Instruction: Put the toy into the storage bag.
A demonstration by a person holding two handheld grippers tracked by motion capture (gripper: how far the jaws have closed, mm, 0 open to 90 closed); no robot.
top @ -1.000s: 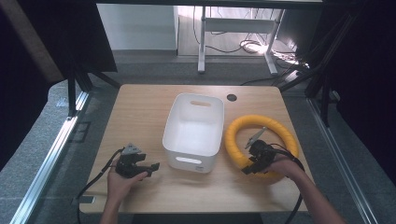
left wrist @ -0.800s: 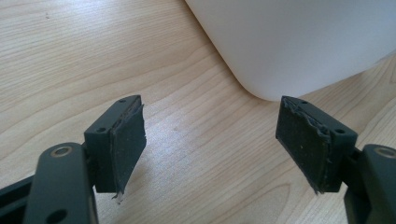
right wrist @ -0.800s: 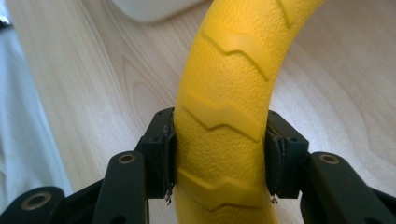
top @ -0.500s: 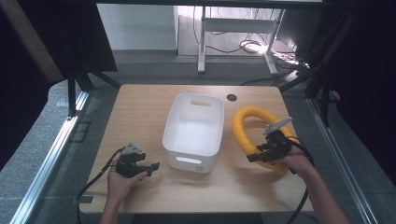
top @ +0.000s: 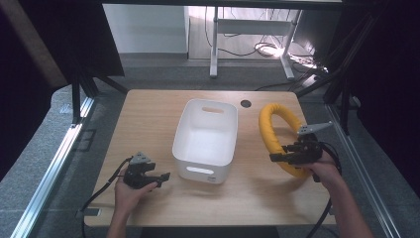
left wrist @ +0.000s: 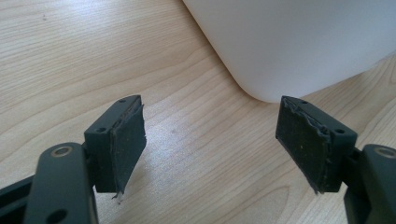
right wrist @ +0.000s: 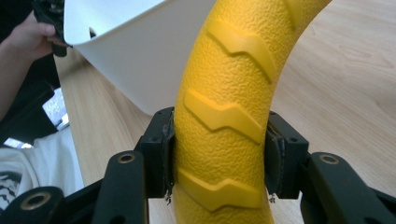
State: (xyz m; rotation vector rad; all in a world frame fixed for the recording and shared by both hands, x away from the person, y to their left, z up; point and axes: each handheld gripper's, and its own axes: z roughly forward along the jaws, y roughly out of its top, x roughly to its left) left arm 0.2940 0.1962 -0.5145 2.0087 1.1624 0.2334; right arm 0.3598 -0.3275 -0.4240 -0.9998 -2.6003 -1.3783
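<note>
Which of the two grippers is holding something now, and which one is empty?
The right gripper holds the yellow ring, its jaws shut on the ring's sides. The left gripper is open and empty, above bare table near the white bin.

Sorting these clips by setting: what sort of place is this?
Probably a lab or workshop recording station: a bare wooden table inside a dark metal frame, loose cables on the floor behind, and a person's hand-held right gripper.

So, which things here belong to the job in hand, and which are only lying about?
In use, it seems:
- yellow textured foam ring, clamped by the right gripper
- white plastic bin, beside it

Idle:
- left gripper, open
- wooden table
</note>
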